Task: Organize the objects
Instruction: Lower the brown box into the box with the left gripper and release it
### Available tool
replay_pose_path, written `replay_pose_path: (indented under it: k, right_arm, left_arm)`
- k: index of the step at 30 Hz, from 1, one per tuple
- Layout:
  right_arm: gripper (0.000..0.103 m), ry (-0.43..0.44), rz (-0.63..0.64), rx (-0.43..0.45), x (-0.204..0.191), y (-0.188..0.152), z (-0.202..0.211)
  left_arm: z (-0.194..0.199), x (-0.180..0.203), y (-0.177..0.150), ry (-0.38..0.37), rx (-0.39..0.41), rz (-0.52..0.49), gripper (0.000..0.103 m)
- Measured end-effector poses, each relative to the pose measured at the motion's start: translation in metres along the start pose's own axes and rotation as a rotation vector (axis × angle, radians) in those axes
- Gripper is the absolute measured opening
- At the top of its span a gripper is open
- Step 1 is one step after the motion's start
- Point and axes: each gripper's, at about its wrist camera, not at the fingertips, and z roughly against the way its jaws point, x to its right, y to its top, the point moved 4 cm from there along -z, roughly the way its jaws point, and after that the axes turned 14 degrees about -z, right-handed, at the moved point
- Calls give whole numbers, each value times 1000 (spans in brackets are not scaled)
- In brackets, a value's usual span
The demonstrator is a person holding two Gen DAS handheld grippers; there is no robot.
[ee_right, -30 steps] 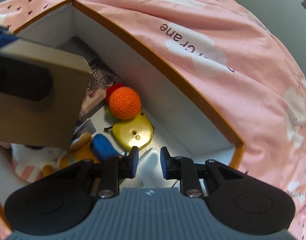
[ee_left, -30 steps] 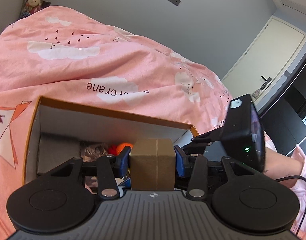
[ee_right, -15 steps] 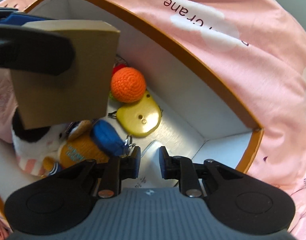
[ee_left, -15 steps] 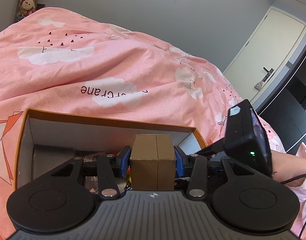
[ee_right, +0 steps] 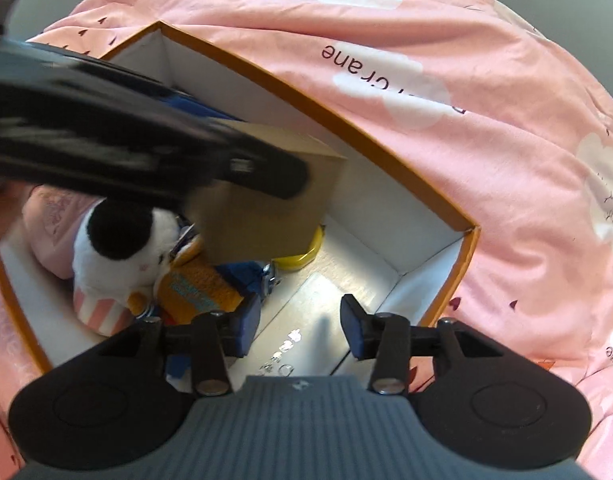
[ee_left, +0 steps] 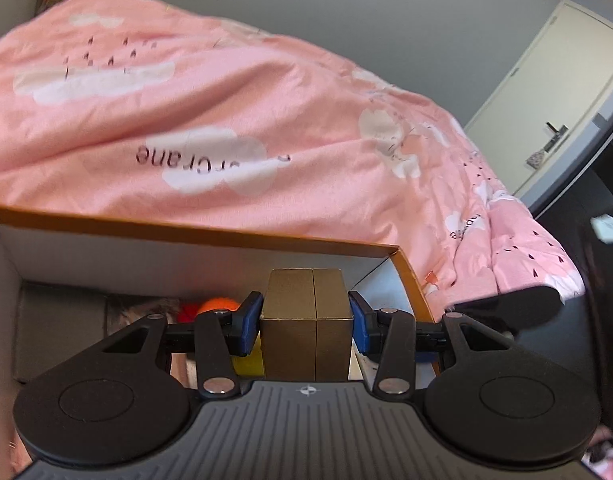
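Observation:
My left gripper (ee_left: 306, 322) is shut on a brown cardboard box (ee_left: 309, 322), held over the inside of an orange-rimmed storage box (ee_left: 194, 234). In the right wrist view the same brown box (ee_right: 266, 208) hangs in the storage box (ee_right: 386, 152) above a yellow toy (ee_right: 302, 258), with the left gripper's dark finger across it. My right gripper (ee_right: 302, 330) hovers over the storage box's near right corner; its jaws are opening and nothing is between them. An orange ball (ee_left: 218, 304) shows behind the left finger.
A panda plush (ee_right: 114, 252), an orange plush (ee_right: 194, 284) and a blue item (ee_right: 242, 274) lie in the storage box. It sits on a pink cloud-print duvet (ee_left: 226, 100). A door (ee_left: 554, 92) stands at the far right.
The left gripper has carried the brown box rightward over the toys, hiding the orange ball from the right camera. The right gripper has risen a little and its jaws have spread.

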Motion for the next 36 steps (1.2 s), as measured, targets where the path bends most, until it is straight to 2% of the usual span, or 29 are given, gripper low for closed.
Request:
replay_pose_path:
  k: [2, 6, 10, 11, 14, 19, 22, 25, 30, 34, 36]
  right_arm:
    - [53, 14, -10, 11, -1, -1, 2]
    - [53, 20, -35, 46, -2, 2, 3]
    - [53, 37, -100, 81, 5, 9, 4]
    - [56, 42, -128, 88, 6, 7, 5]
    - [63, 48, -226, 110, 15, 8, 7]
    - [64, 16, -267, 152, 14, 10, 8]
    - [63, 1, -227, 158, 5, 7, 9]
    - [66, -65, -163, 165, -4, 7, 2]
    - [64, -93, -129, 189, -13, 8, 5]
    - [63, -124, -20, 199, -24, 8, 12]
    - [57, -129, 43, 197, -28, 8, 16]
  left_arm:
    - [-8, 2, 0, 0, -21, 13, 51]
    - [-23, 7, 2, -9, -52, 20, 51]
    - [-36, 15, 6, -9, -87, -18, 51]
    - [-39, 16, 7, -13, -95, -12, 51]
    - [-42, 13, 7, -40, -114, 51, 51]
    - [-43, 4, 5, -64, -135, 132, 51]
    - [-42, -7, 4, -95, -154, 220, 52]
    - [-45, -19, -1, -148, -180, 355, 53]
    - [-42, -24, -3, -162, -163, 371, 53]
    - [-34, -28, 0, -193, -137, 373, 55]
    - [-26, -30, 2, -193, -113, 352, 55]
